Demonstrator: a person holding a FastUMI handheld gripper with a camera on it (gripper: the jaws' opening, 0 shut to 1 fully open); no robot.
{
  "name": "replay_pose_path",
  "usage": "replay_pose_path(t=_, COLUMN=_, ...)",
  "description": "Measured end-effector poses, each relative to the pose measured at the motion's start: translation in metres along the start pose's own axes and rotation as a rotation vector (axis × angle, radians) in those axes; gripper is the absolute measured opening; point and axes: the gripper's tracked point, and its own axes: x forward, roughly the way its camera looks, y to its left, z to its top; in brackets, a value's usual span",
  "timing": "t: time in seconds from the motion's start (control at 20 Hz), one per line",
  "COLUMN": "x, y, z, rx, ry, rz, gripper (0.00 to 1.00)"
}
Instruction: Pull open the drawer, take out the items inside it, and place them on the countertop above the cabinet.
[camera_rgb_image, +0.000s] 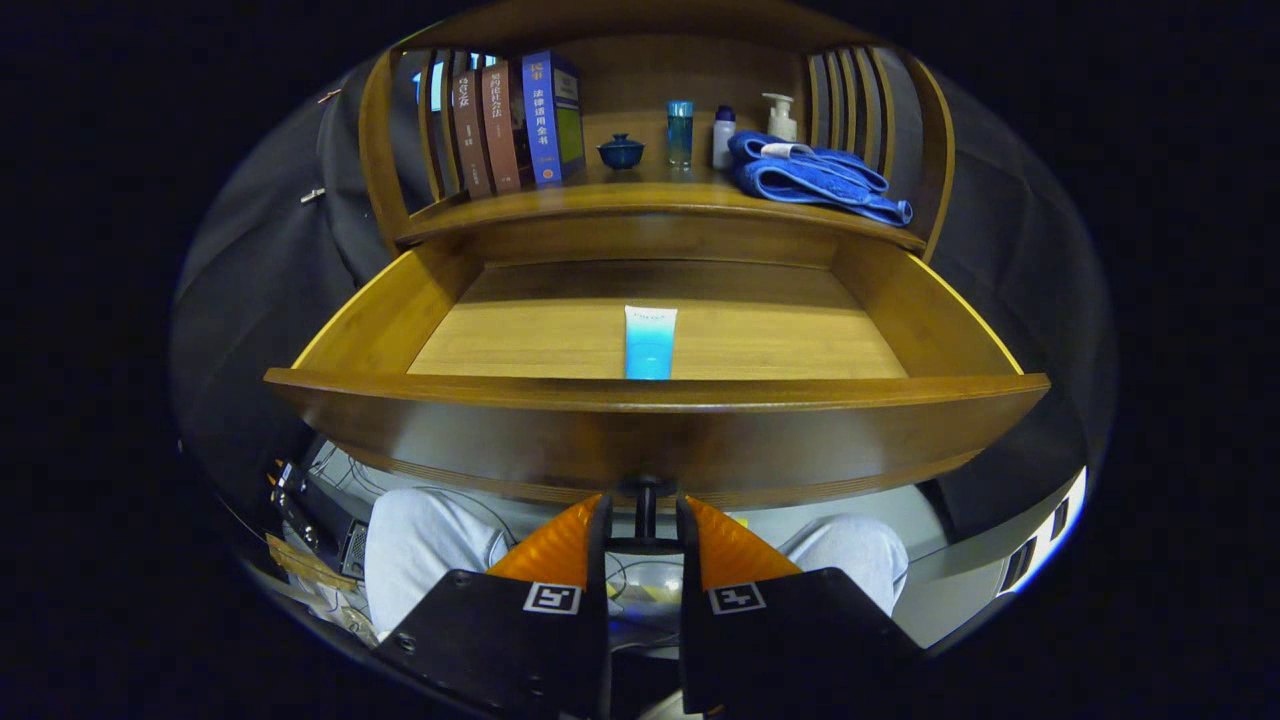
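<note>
Pinching the small dark drawer knob (645, 492) between both fingers, the gripper (645, 520) sits just below the near edge of the drawer front (655, 430), its tongs pressed nearly together on the knob's stem. The drawer (400, 310) stands pulled well out from the wooden cabinet, its two side walls flaring toward the near rim and leaving a wide, open well above the floor of the drawer. A single blue-and-white tube (650, 342) lies flat on that floor, roughly midway between the side walls and close behind the drawer front; its long axis runs near to far, the white end pointing to the back and the blue end toward the gripper. Open board lies on both sides of the tube.

Above the drawer, the countertop (640, 195) carries a row of books (515, 120) at the far left, a small blue lidded cup (621, 151), a slim blue bottle (680, 132), a white bottle (723, 136), a pump bottle (781, 116), and a folded blue towel (815, 178) at the right. Slatted wooden sides enclose the shelf. Below the drawer front, a person's knees in light trousers (425, 550) flank the fingers.
</note>
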Motion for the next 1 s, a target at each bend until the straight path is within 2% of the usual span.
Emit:
replay_pose_path(t=0.1, x=-0.001, y=0.001, z=-0.013, rx=0.015, ry=0.042, rz=0.007, gripper=0.31)
replay_pose_path(t=0.3, x=0.001, y=0.002, z=-0.012, rx=0.021, ry=0.038, rz=0.005, gripper=0.32)
replay_pose_path(t=0.35, x=-0.001, y=0.001, z=-0.011, rx=0.030, ry=0.044, rz=0.007, gripper=0.44)
replay_pose_path(t=0.4, x=-0.001, y=0.000, z=-0.016, rx=0.036, ry=0.055, rz=0.002, gripper=0.47)
replay_pose_path(t=0.55, x=-0.024, y=-0.001, z=-0.011, rx=0.034, ry=0.030, rz=-0.009, gripper=1.00)
replay_pose_path(t=0.8, x=-0.069, y=0.005, z=0.048, rx=0.026, ry=-0.127, rz=0.000, gripper=1.00)
replay_pose_path(t=1.0, x=-0.062, y=0.003, z=0.091, rx=0.014, ry=-0.151, rz=-0.008, gripper=1.00)
